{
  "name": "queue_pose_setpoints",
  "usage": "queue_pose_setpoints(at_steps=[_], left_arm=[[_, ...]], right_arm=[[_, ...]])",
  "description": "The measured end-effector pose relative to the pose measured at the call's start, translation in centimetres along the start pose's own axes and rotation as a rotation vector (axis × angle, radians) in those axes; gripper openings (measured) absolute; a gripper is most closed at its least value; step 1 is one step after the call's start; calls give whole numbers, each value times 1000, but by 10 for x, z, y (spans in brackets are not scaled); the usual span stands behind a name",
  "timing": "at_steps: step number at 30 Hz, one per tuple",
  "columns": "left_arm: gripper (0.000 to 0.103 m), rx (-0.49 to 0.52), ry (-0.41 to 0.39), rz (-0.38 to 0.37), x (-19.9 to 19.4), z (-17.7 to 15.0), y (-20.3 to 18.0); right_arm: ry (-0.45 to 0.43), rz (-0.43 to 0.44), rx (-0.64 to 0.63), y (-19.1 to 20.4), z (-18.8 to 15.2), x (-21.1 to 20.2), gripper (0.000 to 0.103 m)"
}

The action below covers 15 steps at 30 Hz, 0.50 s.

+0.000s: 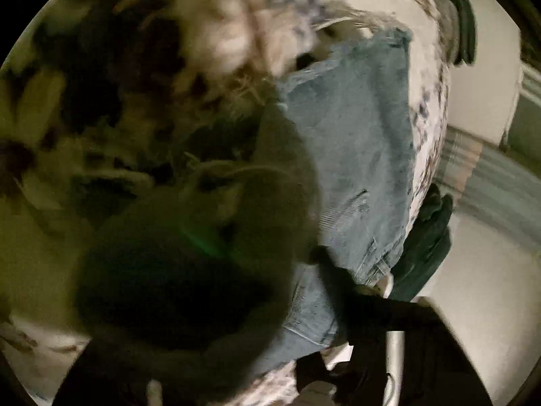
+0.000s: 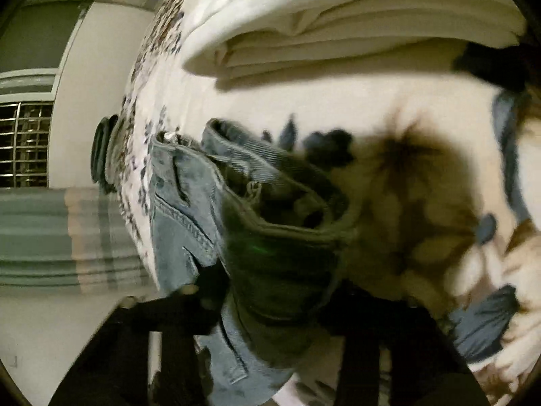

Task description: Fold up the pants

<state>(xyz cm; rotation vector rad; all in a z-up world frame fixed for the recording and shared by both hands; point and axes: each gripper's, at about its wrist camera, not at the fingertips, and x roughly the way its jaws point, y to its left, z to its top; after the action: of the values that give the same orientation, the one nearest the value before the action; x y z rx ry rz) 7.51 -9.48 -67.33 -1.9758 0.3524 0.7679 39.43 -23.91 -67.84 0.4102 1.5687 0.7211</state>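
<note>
Light blue jeans (image 1: 355,155) lie on a bed with a white floral cover (image 1: 429,77). In the left wrist view my left gripper (image 1: 304,308) is shut on a fold of the denim, which drapes dark and blurred over the fingers. In the right wrist view my right gripper (image 2: 270,308) is shut on the jeans (image 2: 182,203) near the waistband and pocket, and the cloth bunches up between the black fingers (image 2: 175,308). Both views are motion-blurred.
A folded white blanket (image 2: 338,23) lies on the floral bed cover (image 2: 338,101) beyond the jeans. Dark green garments (image 1: 426,240) hang at the bed's edge. A striped rug (image 2: 50,237) and pale floor lie beside the bed, with a window grille (image 2: 23,142) behind.
</note>
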Motion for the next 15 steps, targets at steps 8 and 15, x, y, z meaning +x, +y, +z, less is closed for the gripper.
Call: queue_pose_setpoints(at_steps=[8, 15], left_arm=[[19, 230, 28, 41, -32, 24, -24], [19, 378, 33, 102, -57, 56, -31]], right_arm=[[-93, 45, 95, 5, -49, -29, 25], [-96, 28, 187, -2, -131, -39, 24]])
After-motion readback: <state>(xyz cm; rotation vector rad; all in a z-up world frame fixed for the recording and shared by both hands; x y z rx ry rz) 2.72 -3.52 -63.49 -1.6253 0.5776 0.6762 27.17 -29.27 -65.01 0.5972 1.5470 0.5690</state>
